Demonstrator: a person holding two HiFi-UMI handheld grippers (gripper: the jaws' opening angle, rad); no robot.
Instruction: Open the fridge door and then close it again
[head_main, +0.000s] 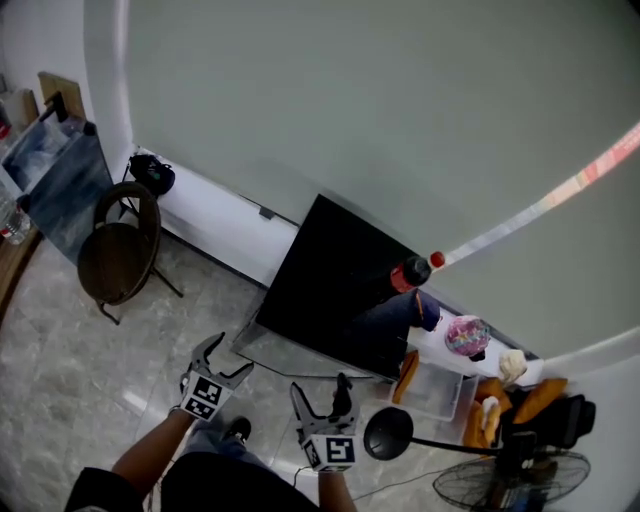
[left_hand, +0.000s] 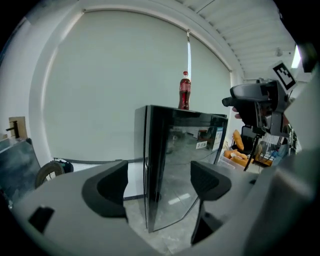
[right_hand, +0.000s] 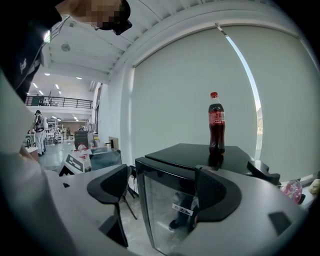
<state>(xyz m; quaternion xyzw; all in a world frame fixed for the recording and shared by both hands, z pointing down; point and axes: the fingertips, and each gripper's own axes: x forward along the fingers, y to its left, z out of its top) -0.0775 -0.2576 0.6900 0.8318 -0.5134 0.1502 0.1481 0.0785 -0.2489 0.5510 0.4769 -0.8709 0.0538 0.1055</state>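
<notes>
I've got a pale wall (head_main: 400, 100) filling most of the head view, with grey stone floor (head_main: 80, 370) below it. The black fridge (head_main: 340, 285) stands on that floor with its back near the wall. From above I see only its top, so the front is hidden there. The gripper views show a glass door (right_hand: 170, 205), which looks shut, though I can't pick out a handle on it.

A round dark chair (head_main: 120, 250) sits on the floor well to the left of the fridge. A floor fan (head_main: 510, 480) sits at the lower right, cut off by the bottom edge.

The left gripper (head_main: 230, 355) and right gripper (head_main: 320, 385) are side by side in front of the fridge and clear of it. My arms run out of frame below. In its own view the left gripper (left_hand: 157, 182) has its jaws spread wide and empty, with the fridge's front corner (left_hand: 147, 170) showing in the gap. The right gripper (right_hand: 162, 187) is also wide open and holds nothing.

A cola bottle (head_main: 412, 272) with a red cap stands upright near the far right corner of the fridge top. Its red label (right_hand: 216, 117) is too blurred for me to read. A small white sticker (right_hand: 182, 208) on the glass carries print I can't make out.
</notes>
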